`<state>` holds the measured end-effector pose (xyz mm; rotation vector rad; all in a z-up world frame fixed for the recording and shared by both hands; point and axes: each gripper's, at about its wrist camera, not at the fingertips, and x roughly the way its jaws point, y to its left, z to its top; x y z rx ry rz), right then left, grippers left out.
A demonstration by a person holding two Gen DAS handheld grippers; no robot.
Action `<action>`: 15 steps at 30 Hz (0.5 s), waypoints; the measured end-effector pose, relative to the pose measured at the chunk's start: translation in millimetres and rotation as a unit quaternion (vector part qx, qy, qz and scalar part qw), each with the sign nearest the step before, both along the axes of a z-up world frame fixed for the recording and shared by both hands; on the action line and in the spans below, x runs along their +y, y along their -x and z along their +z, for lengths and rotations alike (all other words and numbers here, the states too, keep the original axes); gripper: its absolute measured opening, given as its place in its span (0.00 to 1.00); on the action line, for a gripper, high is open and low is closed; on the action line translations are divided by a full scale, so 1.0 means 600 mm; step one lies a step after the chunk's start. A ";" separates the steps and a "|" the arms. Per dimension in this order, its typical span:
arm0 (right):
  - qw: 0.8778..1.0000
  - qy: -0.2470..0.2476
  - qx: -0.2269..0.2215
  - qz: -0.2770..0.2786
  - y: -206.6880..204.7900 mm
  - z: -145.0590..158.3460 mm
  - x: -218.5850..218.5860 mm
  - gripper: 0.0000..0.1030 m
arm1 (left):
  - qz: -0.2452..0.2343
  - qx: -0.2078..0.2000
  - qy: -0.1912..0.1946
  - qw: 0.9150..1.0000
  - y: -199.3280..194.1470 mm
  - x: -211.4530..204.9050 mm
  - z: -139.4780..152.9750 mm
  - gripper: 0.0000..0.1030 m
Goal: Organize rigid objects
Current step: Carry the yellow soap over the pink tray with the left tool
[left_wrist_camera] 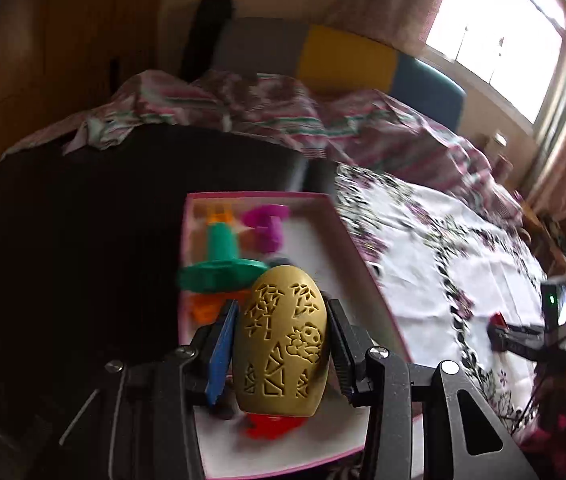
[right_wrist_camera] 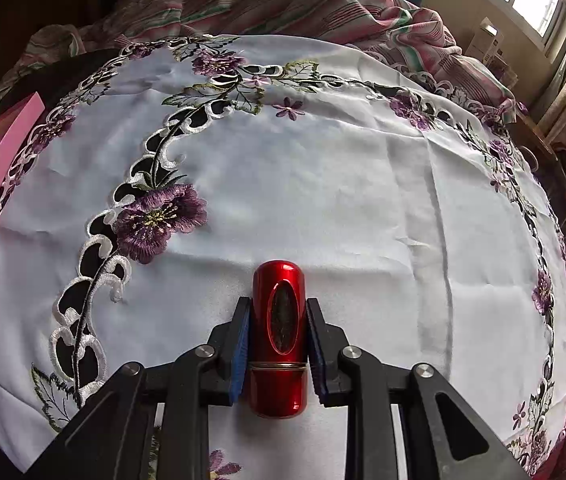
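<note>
Left hand-held gripper (left_wrist_camera: pixel 281 344) clamps gold carved egg (left_wrist_camera: pixel 281 342), poised above pink box (left_wrist_camera: pixel 367 276) ahead, likely for drop-in beside green toy (left_wrist_camera: pixel 221 266). Right hand-held gripper (right_wrist_camera: pixel 277 342) pinches red capsule (right_wrist_camera: pixel 279 340) against embroidered cloth (right_wrist_camera: pixel 343 184) on bench, probably next for box.

The left tool (left_wrist_camera: pixel 283 344) holds the gold carved egg-shaped ornament (left_wrist_camera: pixel 281 346) above the near end of the pink-rimmed shallow cardboard box (left_wrist_camera: pixel 367 268). Inside the box lie a green plastic spinning top (left_wrist_camera: pixel 219 264) with a magenta plastic piece (left_wrist_camera: pixel 267 226) behind it. To the box's right spreads the white embroidered floral tablecloth (right_wrist_camera: pixel 323 184), where the right tool (right_wrist_camera: pixel 279 340) grips the red metallic cylinder (right_wrist_camera: pixel 279 340).
</note>
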<state>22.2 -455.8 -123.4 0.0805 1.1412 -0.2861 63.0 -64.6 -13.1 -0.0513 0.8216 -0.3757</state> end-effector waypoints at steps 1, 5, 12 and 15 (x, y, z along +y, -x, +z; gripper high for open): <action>1.000 -0.001 0.000 0.000 0.000 0.000 0.000 0.24 | 0.007 0.003 0.004 1.000 -0.005 0.014 0.000 0.43; 1.000 0.000 0.001 0.001 -0.001 0.001 0.000 0.24 | 0.036 0.006 0.004 0.999 -0.024 0.056 0.002 0.43; 1.000 0.004 0.002 0.003 -0.001 0.001 0.001 0.24 | 0.026 -0.002 0.002 1.000 -0.031 0.038 0.011 0.43; 1.000 0.004 0.002 0.003 -0.001 0.001 0.001 0.24 | 0.013 -0.009 -0.015 1.000 -0.032 0.007 0.012 0.43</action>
